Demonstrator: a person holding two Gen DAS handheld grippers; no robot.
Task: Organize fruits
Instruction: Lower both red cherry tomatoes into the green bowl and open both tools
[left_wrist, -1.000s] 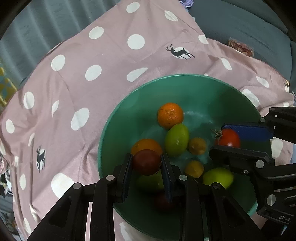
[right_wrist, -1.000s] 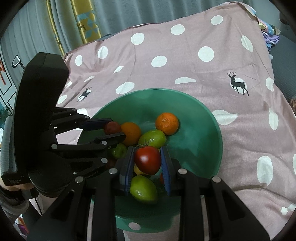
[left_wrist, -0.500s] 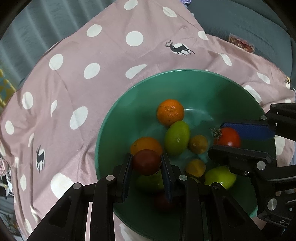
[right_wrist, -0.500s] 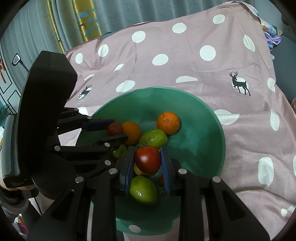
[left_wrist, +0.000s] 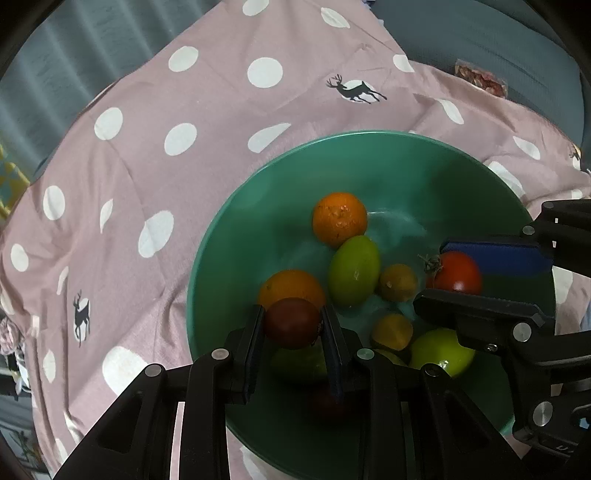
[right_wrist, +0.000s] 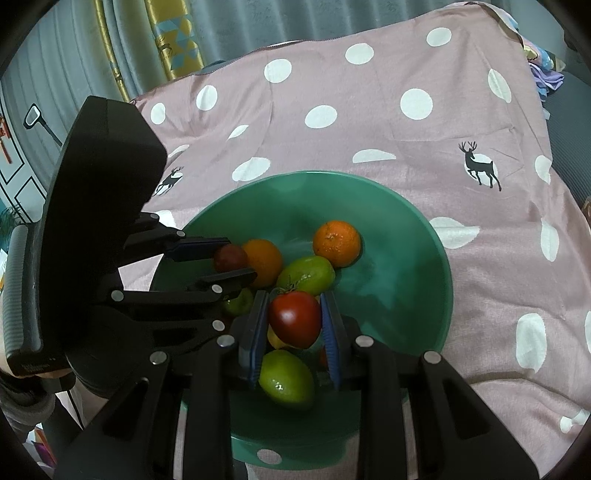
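Soft dotted cloth (left_wrist: 184, 177) under glossy bowl (left_wrist: 258, 229); both fingers (left_wrist: 255, 332) clamp round tomatoes (right_wrist: 294, 322).

Two fisheye cameras, one riding each handheld gripper, look steeply down along their own black fingers, close above a green bowl (left_wrist: 229, 258) on a polka-dot cloth (right_wrist: 388, 140). Both views share the bowl and its fruit; each catches the other gripper entering from the side.

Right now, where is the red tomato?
In the right wrist view, the red tomato sits clamped in the right gripper above the green bowl, just over a green fruit.
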